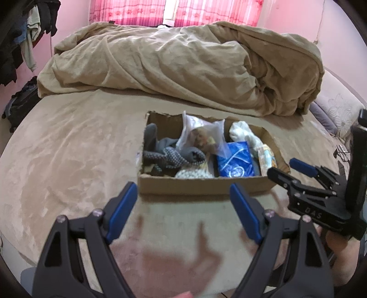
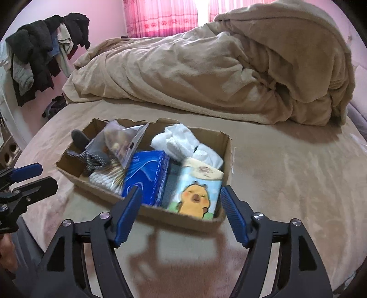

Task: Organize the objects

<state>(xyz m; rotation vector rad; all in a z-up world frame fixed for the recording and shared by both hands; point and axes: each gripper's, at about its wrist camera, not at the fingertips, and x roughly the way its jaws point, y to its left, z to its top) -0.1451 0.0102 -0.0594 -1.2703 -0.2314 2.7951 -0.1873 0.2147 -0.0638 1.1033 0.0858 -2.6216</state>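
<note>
An open cardboard box sits on the tan bed. It holds grey dotted socks, a clear bag of snacks, a blue tissue pack, white cloth, a chick-print tissue pack and a cotton-swab pack. My left gripper is open and empty, just short of the box's near wall. My right gripper is open and empty at the box's near right corner; it also shows in the left wrist view.
A rumpled tan duvet is piled across the back of the bed. Dark clothes hang at the left. A dark backpack lies on the floor left of the bed. Pink curtains hang behind.
</note>
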